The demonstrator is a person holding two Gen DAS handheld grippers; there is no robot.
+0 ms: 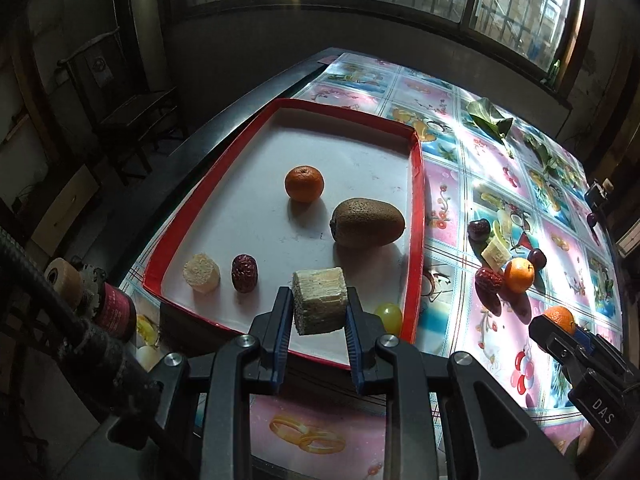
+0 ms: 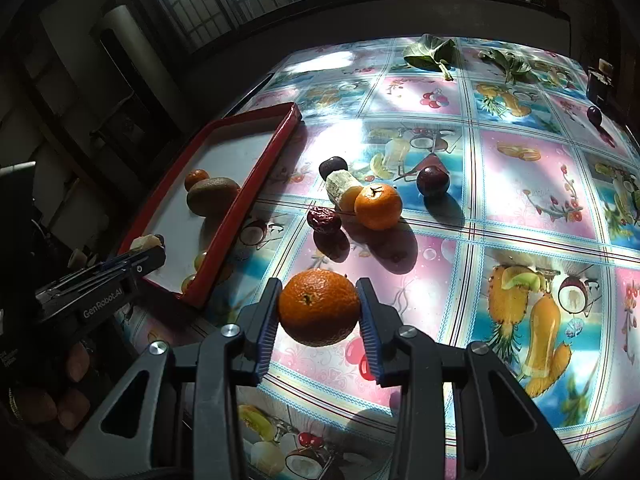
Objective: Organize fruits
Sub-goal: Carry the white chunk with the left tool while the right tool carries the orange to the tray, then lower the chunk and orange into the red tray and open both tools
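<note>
My left gripper (image 1: 319,307) is shut on a pale sugarcane chunk (image 1: 319,304), held over the near edge of the red tray (image 1: 417,216). In the tray lie a mandarin (image 1: 304,184), a kiwi (image 1: 367,222), a red date (image 1: 244,273), another cane piece (image 1: 201,273) and a green grape (image 1: 389,316). My right gripper (image 2: 319,307) is shut on an orange (image 2: 319,306), held above the tablecloth to the right of the tray (image 2: 256,184). On the cloth lie a mandarin (image 2: 377,206), a date (image 2: 323,220), a cane piece (image 2: 341,188) and two dark plums (image 2: 432,181).
The table carries a glossy fruit-print cloth (image 2: 520,184). Green leaves (image 2: 432,53) lie at its far side, and a small dark fruit (image 2: 594,115) at the far right. A red bottle (image 1: 114,308) stands left of the tray. The table's left edge drops to a dark floor with a chair (image 1: 132,108).
</note>
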